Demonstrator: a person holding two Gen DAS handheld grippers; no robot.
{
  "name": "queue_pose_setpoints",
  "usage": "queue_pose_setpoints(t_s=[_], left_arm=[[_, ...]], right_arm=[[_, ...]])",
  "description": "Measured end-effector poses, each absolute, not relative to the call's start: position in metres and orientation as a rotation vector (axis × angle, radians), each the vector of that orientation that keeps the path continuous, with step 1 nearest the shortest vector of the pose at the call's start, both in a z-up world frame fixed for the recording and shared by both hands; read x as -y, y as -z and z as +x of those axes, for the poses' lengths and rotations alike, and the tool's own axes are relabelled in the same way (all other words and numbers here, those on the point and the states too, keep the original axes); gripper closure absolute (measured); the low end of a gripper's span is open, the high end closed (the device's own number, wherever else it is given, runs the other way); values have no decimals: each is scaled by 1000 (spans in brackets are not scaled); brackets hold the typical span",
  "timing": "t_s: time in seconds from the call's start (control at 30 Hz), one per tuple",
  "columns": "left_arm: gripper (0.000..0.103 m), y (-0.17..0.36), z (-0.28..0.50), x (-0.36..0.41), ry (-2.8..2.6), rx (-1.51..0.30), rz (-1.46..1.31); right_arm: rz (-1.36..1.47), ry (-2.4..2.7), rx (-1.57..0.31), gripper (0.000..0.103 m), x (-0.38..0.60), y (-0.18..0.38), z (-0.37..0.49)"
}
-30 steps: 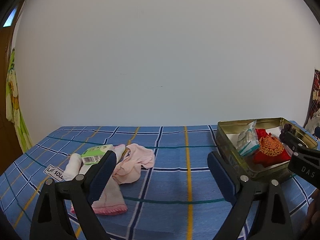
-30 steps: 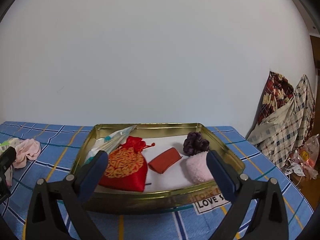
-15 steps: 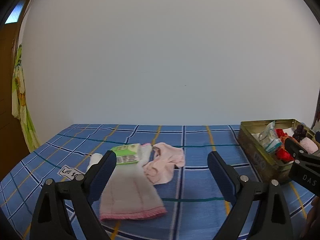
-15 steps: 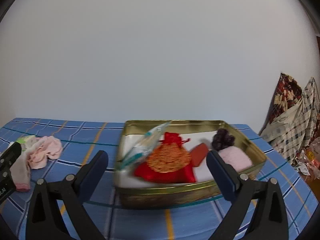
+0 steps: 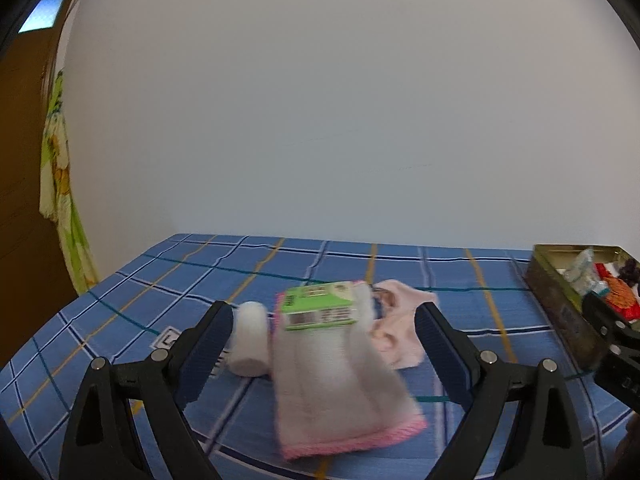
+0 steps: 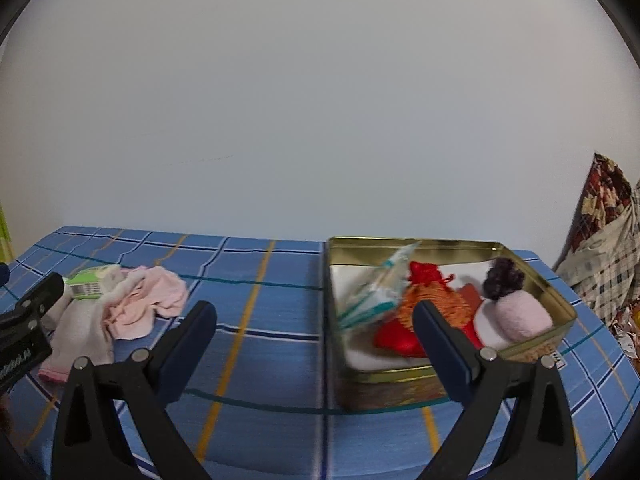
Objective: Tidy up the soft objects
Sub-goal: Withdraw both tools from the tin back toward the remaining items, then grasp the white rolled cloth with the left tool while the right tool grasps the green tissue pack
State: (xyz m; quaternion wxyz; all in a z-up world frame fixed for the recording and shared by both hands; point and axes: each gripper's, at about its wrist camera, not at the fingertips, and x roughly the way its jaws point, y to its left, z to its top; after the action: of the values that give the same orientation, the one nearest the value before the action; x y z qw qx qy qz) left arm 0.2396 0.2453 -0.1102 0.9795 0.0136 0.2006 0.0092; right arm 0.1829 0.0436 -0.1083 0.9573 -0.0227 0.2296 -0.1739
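A folded white towel with a pink hem lies on the blue plaid cloth, a green labelled packet on its far end. A white roll lies to its left, a crumpled pink cloth to its right. My left gripper is open and empty, its jaws either side of the towel. My right gripper is open and empty, in front of the gold tin. The tin holds a red pouch, a tissue pack, a pink soft item and a dark purple item.
The tin also shows at the right edge of the left wrist view. The pink cloth and towel show at left in the right wrist view. A white wall stands behind the table. Plaid fabrics hang at far right, a green cloth at far left.
Both grippers have swung left. The towel pile has come between my left jaws, and the tin has shifted to the right in both views. Both stay open.
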Motion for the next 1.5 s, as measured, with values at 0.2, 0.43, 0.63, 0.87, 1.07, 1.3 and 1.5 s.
queue_pose_setpoints(t_s=[0.2,0.43,0.63,0.87,1.07,1.3,1.5], left_arm=[[9,114,258,-283,-84,-442,-6],[9,122,277,-318,-144,-513,-33],[9,132,301,-338,-139,-609,-75],[9,145,325,-336,-100,-704,-59],[9,159,348,-336,-94,-814,-39],[29,171,357,-354,-22,-879,-165],[68,168,352,-338,89,-864,-128]], right_arm=[[-31,302,-480,3,-60,112,194],[-39,245,-499,3,-83,117,208],[-35,194,-521,3,-100,122,220],[-42,154,-531,3,-114,126,231],[-37,135,-542,3,-119,129,238],[-21,115,-553,3,-124,130,251],[-9,75,-563,3,-139,131,273]])
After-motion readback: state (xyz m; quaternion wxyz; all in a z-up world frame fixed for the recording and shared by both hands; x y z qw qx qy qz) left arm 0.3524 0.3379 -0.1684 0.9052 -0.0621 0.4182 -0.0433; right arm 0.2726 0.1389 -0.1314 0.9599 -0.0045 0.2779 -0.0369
